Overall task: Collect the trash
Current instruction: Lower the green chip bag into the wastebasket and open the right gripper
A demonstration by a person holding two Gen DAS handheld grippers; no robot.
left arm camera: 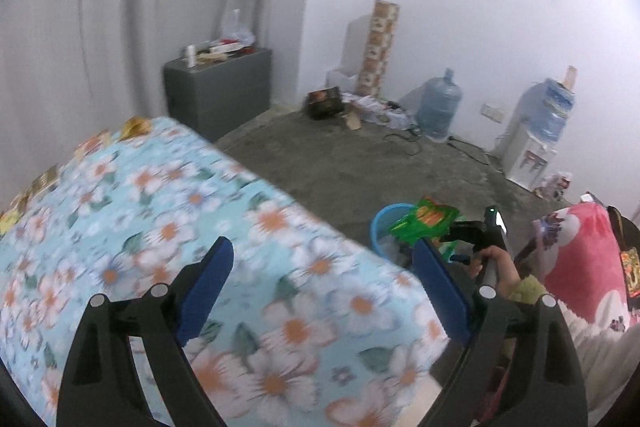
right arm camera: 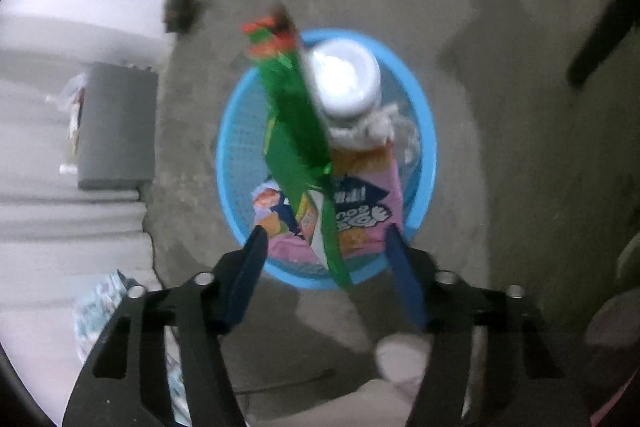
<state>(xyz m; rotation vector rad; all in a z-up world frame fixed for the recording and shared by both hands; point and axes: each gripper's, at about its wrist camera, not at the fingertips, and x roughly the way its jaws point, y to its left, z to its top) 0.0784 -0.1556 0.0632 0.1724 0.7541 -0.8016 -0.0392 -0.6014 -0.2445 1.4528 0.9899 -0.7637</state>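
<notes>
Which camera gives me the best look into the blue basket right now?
The right wrist view: it looks straight down into the blue basket, showing the wrappers and a white-lidded jar inside. The left wrist view catches only part of its rim behind the floral-covered table, with the green wrapper above.

Bedroom: floral bed (left arm camera: 180, 227), grey dresser (left arm camera: 220, 91), water dispenser (left arm camera: 532, 147).
</notes>
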